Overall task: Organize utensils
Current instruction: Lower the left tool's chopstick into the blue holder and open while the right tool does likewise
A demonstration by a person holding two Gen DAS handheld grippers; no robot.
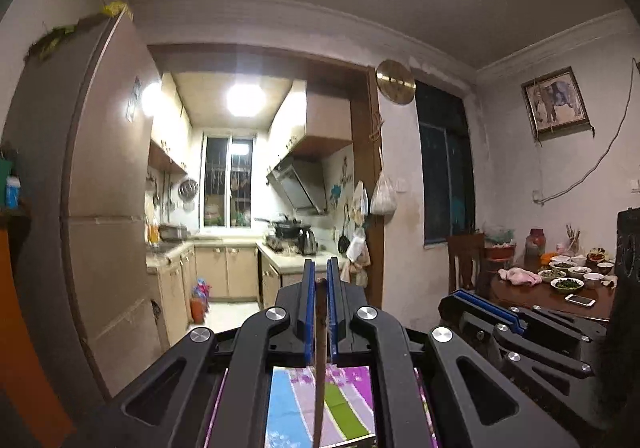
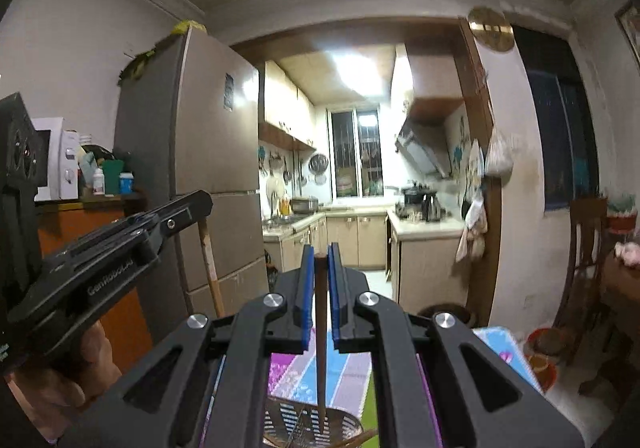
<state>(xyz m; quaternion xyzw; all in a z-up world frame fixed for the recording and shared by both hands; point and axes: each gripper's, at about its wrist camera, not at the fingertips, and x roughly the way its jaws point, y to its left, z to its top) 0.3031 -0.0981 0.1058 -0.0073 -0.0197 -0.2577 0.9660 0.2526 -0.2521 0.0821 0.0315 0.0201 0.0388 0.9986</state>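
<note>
Both grippers are raised level, side by side — left gripper (image 1: 319, 276) clamps a chopstick (image 1: 320, 360), right gripper (image 2: 320, 254) clamps another chopstick (image 2: 321, 348) above the slotted basket (image 2: 312, 422) at bottom centre.

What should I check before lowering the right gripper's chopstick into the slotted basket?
1. Right gripper shut on its brown wooden chopstick: ok.
2. Left gripper shut on the other brown chopstick: ok.
3. Right chopstick tip over the dark slotted basket: ok.
4. Tip already inside the basket: cannot tell.
5. Basket below the left chopstick: not ok, only striped floral cloth shows.
</note>
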